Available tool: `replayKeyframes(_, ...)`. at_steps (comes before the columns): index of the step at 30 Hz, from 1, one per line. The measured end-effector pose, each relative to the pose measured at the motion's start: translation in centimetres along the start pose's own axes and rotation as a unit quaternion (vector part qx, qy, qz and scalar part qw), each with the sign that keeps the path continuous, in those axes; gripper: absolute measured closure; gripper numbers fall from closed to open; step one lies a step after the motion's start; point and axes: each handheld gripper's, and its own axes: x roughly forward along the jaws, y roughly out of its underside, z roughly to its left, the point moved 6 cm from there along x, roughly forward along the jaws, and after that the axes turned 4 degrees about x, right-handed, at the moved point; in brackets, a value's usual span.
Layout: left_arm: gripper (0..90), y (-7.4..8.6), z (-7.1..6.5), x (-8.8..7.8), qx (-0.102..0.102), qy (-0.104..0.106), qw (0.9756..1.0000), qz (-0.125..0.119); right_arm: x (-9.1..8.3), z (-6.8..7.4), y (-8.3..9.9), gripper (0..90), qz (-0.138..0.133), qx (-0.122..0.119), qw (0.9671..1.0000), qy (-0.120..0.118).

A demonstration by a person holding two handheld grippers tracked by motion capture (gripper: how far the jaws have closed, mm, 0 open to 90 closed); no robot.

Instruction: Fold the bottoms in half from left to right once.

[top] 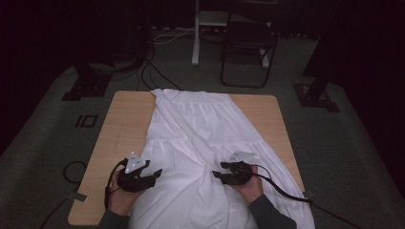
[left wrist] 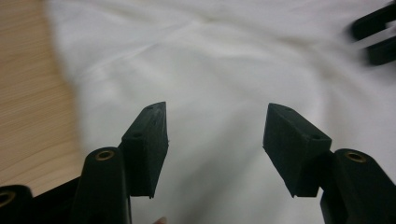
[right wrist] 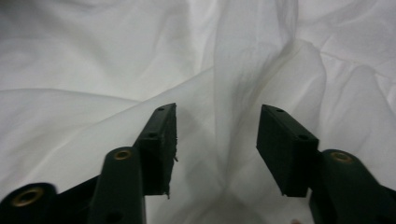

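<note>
The white garment point(top: 200, 138) runs lengthwise from the surface's point(top: 124, 124) far edge to its near edge; both the left gripper point(top: 154, 174) and right gripper point(top: 217, 175) hover over its near end, fingers spread, pinching nothing.

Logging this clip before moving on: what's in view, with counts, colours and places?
cloth: 1, white, spread along the table's middle, hanging over the near edge
table: 1, light wood, centre
chair: 1, dark, on the floor beyond the table
stand: 1, white, left of the chair
cables: several, black, on the floor behind the table
left gripper: 1, black, over the cloth's near left part, jaws apart, nothing between them
right gripper: 1, black, over the cloth's near right part, jaws apart, nothing between them
hands: 2, dark sleeves, bottom edge
</note>
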Motion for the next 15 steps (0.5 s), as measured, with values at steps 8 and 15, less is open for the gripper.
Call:
replayKeyframes(8,30.5,4.3,3.3,2.1,-0.069,0.010,0.9972,0.029,0.4,0.0,-0.1,89.1,0.004,0.006,0.9996,-0.028)
replayKeyframes(15,88.0,3.2,2.3,1.7,-0.056,0.039,0.9975,0.016,-3.6,-0.2,-2.4,89.5,-0.064,0.001,0.9978,-0.019)
